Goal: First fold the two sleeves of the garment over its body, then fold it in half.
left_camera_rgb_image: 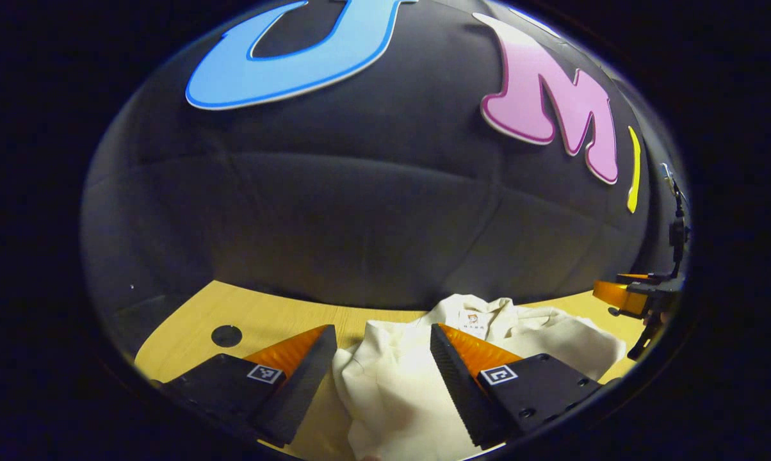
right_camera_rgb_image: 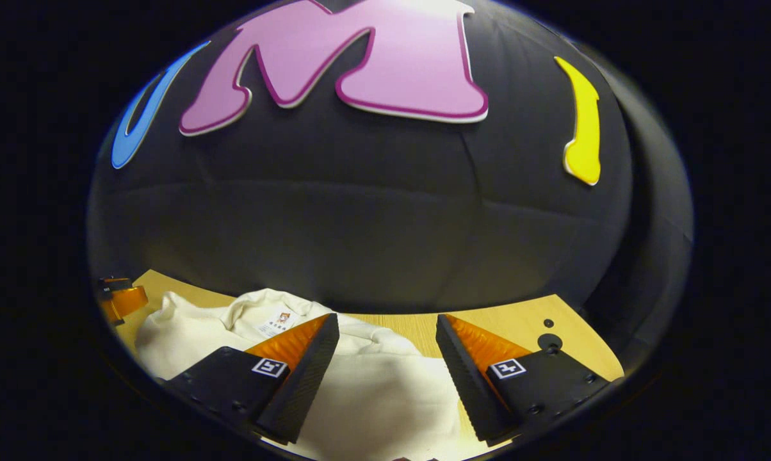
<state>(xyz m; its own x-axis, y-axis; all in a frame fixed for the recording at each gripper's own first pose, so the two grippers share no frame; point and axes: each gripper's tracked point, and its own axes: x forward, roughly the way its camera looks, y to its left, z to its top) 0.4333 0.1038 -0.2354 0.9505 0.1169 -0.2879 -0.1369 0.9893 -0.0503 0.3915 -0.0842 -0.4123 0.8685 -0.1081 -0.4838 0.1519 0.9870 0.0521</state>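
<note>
Now both grippers' fingers spread above cream garment (left_camera_rgb_image: 392, 384) on table (left_camera_rgb_image: 264, 317).

I count one garment (left_camera_rgb_image: 398, 384), cream-coloured, lying on one wooden surface (left_camera_rgb_image: 270, 314). It carries one label (left_camera_rgb_image: 473, 322) at its collar. I have two tools: the left tool (left_camera_rgb_image: 383, 378) and the right tool (right_camera_rgb_image: 385, 378), each with two fingers. In the left gripper view one round hole (left_camera_rgb_image: 226, 335) sits at nine o'clock; in the right gripper view two holes (right_camera_rgb_image: 549, 341) sit at three o'clock.
</note>
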